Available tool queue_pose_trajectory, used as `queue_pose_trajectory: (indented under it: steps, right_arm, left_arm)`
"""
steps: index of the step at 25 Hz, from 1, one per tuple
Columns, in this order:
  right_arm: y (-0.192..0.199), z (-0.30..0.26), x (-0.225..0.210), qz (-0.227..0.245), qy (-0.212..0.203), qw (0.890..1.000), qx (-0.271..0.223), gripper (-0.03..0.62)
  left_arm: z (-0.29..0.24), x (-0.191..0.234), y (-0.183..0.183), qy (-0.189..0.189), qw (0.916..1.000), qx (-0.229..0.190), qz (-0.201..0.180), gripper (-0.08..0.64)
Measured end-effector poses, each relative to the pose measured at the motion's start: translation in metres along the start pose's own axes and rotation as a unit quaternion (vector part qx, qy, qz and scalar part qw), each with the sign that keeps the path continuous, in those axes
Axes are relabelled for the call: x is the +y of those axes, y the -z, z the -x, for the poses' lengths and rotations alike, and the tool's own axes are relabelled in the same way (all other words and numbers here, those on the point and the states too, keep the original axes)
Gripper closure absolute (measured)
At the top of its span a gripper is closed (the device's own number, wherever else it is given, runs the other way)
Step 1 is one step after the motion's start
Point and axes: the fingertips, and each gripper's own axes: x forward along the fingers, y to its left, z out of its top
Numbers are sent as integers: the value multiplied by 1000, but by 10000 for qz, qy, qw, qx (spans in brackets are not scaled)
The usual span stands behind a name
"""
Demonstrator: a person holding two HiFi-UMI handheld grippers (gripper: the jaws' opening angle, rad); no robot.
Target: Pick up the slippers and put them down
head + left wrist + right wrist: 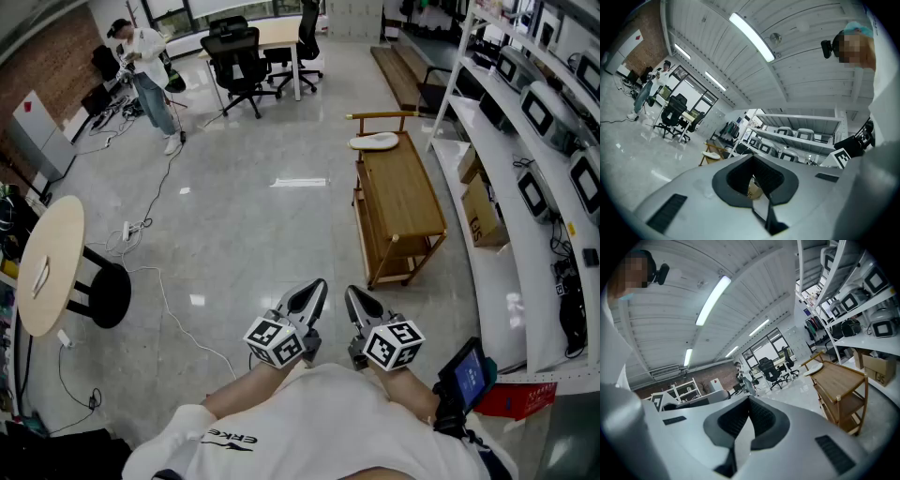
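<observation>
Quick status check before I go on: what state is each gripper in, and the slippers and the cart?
Left gripper: shut, empty, held close to the body.
Right gripper: shut, empty, beside the left one.
Slippers: lying on the far end of the cart's top, untouched.
Wooden cart: upright on the floor, top bare apart from the slippers.

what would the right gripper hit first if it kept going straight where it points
Probably the bare floor: the way ahead of the right gripper looks free, with the wooden cart off to its right. Depth is hard to judge.
</observation>
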Motion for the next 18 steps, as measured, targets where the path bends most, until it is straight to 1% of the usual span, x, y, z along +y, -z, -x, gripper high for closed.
queue_pose_trajectory:
  steps: [5,18]
  right_arm:
    - [6,0,2,9,14,10000,56,588]
    - [14,-18,12,-85,-52,9999,70,588]
  left_arm:
    - [5,2,3,-46,10000,47,67,557]
    - [19,20,-8,-103,9999,-14,110,557]
